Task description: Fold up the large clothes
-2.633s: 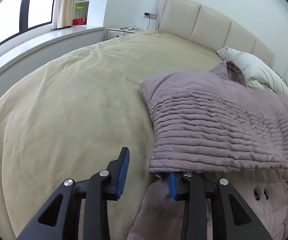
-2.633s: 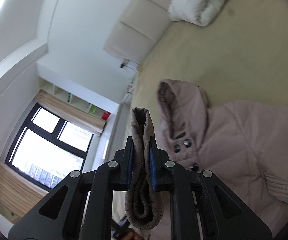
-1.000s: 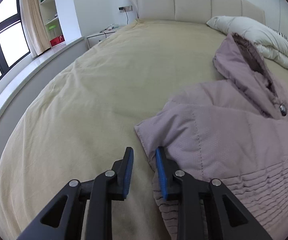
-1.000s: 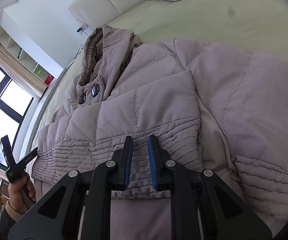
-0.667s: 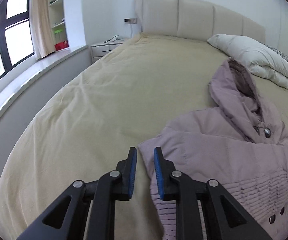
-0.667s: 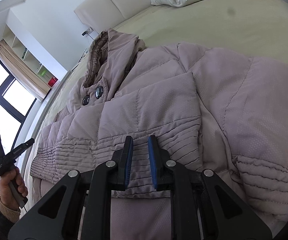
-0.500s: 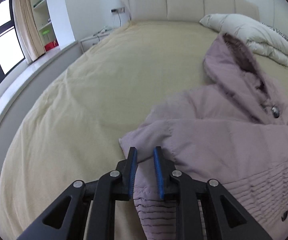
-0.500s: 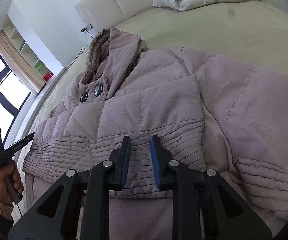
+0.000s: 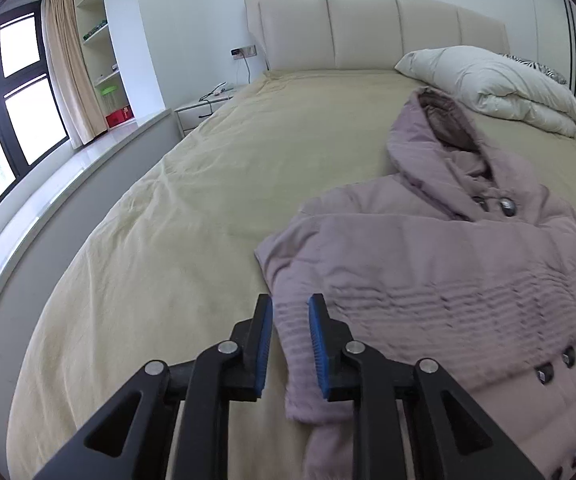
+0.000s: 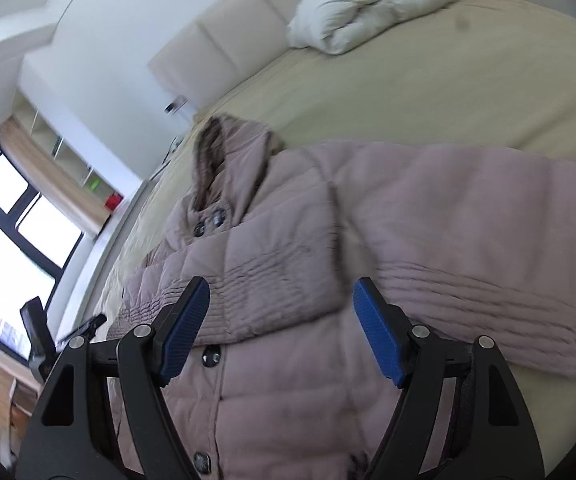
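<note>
Your mauve quilted hooded puffer coat (image 9: 428, 248), lying face-up on the beige-covered bed (image 9: 208, 184), looks soft, bulky and slippery, so pinch its ribbed sleeve cuffs or hem; your left gripper (image 9: 290, 340) is narrowly parted and opening, your right gripper (image 10: 280, 332) spreading wide, both empty.

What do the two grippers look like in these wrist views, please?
Both the left gripper and the right gripper are matte black, with angular linkage arms that have triangular cut-outs and silver pivot bolts. Each finger carries a ribbed blue pad. No cables, markings or sleeves show.
</note>
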A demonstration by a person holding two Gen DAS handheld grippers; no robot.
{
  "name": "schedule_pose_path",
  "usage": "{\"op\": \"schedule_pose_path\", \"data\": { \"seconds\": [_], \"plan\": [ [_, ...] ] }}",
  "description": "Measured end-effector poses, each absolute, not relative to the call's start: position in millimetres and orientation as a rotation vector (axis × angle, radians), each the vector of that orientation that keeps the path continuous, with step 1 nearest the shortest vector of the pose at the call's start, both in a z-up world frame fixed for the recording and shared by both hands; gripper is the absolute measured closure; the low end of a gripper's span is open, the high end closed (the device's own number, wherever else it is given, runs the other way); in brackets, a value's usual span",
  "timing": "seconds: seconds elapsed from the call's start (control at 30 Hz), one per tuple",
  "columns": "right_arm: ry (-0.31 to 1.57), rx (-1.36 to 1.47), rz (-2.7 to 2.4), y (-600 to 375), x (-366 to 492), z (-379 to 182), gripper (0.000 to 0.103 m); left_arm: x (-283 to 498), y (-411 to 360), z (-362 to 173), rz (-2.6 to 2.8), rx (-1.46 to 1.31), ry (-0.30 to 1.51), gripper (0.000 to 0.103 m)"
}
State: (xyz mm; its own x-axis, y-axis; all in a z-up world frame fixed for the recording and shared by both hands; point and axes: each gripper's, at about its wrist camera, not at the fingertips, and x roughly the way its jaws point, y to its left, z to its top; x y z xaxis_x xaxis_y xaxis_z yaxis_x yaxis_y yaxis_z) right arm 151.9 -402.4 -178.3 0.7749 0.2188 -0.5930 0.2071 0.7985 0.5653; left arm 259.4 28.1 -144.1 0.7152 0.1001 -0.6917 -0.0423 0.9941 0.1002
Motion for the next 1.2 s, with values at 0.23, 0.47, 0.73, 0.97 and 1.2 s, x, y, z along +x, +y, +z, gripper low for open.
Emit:
{"op": "schedule_pose_path", "data": {
  "seconds": [0.23,0.47,0.73,0.97,1.2],
  "plan": [
    [0.540,1.148,-0.401,-533,-32,-222,0.029,173,-31,-142,-0.174,0.009,0.814,0.050],
    [0.285,1.495,-0.492,-579,-117,-254,0.051,129,-74,-168,-0.318,-0.072,0.954,0.050],
    [0.163,1.567,-0.566,-634,-119,-261,0.051,115,-75,-151,-0.351,-0.125,0.950,0.044],
    [0.137,1.500,-0.583,-655,-123,-252,0.084,112,-64,-148,-0.349,-0.156,0.950,0.043],
    [0.286,0.937,-0.566,-614,-79,-148,0.090,116,-58,-147,-0.374,-0.238,0.960,0.043]
  ]
}}
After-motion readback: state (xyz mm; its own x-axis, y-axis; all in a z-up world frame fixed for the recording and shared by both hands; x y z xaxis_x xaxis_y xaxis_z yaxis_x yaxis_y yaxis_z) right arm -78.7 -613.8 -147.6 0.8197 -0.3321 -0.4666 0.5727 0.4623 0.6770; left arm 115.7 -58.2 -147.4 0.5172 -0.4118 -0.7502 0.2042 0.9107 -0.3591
